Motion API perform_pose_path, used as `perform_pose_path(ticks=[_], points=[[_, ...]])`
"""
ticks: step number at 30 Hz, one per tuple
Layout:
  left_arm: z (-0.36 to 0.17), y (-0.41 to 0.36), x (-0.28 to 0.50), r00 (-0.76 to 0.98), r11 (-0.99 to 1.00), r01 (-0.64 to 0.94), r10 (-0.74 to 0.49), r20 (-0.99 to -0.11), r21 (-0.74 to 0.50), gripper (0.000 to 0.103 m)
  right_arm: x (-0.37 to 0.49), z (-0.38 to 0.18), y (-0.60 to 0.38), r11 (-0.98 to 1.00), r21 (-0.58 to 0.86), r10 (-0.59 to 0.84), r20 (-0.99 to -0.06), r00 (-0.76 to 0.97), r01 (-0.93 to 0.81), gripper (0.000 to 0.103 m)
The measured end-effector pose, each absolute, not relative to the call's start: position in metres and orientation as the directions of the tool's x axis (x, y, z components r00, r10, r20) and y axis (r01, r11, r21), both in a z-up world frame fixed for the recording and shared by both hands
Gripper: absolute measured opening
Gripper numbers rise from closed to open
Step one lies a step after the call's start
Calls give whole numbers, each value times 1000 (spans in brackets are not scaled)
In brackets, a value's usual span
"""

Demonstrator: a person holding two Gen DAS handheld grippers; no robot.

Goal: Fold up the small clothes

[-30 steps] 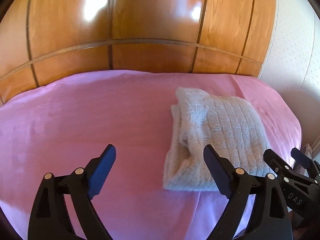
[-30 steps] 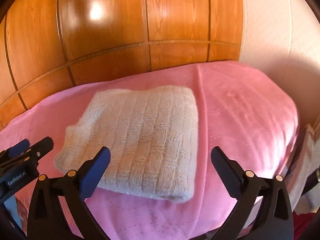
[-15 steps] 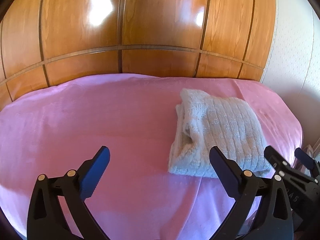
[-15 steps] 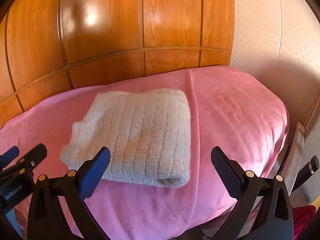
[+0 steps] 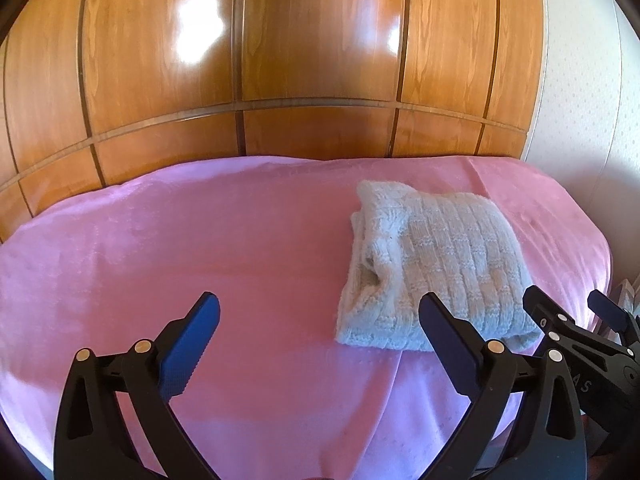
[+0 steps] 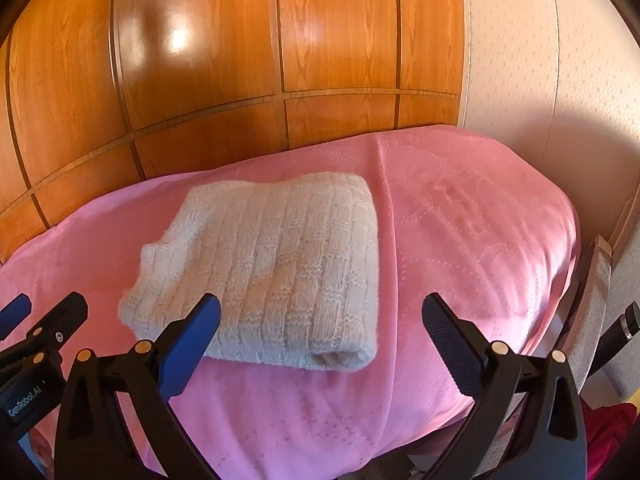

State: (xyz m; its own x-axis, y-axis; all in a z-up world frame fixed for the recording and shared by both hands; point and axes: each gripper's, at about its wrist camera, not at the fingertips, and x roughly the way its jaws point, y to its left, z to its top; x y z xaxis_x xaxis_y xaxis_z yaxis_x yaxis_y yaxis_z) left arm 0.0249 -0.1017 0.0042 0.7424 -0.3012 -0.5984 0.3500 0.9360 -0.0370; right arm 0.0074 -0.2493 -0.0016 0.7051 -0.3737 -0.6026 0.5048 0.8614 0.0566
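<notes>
A white knitted garment [image 5: 432, 264] lies folded into a thick rectangle on the pink blanket [image 5: 200, 248], right of centre in the left wrist view. It shows in the right wrist view [image 6: 276, 264] at centre left. My left gripper [image 5: 320, 320] is open and empty, held back above the blanket just left of the garment's near edge. My right gripper [image 6: 320, 320] is open and empty, just before the garment's near right corner. Each gripper shows at the edge of the other's view.
A glossy wooden panelled wall [image 5: 304, 64] stands right behind the bed. A pale textured wall [image 6: 560, 64] is to the right. The blanket's edge drops off at the right [image 6: 560, 264], with dark furniture and a red cloth [image 6: 608, 432] below.
Both grippers have drawn back and up from the folded garment, which now looks smaller and farther away. The garment has not moved.
</notes>
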Motion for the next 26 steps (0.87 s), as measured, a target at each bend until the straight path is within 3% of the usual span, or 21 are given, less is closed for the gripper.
perform_pose_path(ticks=[16, 26], points=[[5, -103, 23, 760, 942, 336, -284, -585, -21, 99, 13, -3, -250, 868, 52, -365, -607, 706, 494, 101], [-4, -101, 35, 724, 947, 319, -275, -632, -46, 99, 15, 4, -266, 858, 65, -377, -596, 709, 510, 101]])
